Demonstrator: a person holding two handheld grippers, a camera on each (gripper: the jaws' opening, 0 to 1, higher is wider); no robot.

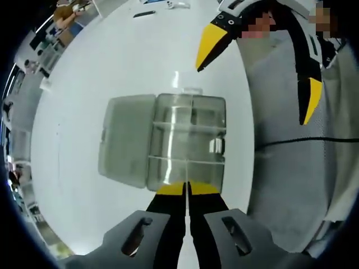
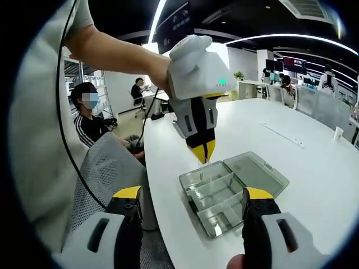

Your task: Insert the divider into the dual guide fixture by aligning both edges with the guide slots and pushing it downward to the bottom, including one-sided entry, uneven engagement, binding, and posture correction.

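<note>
A clear plastic compartment box (image 1: 188, 140) lies on the white table (image 1: 112, 67) with its lid (image 1: 126, 140) swung open to one side. My left gripper (image 1: 187, 188) is shut just above the box's near wall, and a thin clear divider edge (image 1: 187, 168) runs out from between its yellow tips. From the right gripper view, the left gripper (image 2: 203, 152) points straight down over the box (image 2: 216, 196), whose lid (image 2: 258, 174) lies open beside it. My right gripper (image 2: 193, 196) stands open with nothing between its fingers. It hangs beside the box, off the table's edge (image 1: 258, 73).
A grey mesh chair (image 2: 106, 162) stands against the table edge, with a black cable (image 1: 303, 140) across it. A person's arm (image 2: 112, 50) holds the left gripper. People sit at desks behind. Small objects (image 1: 145, 13) lie at the far end of the table.
</note>
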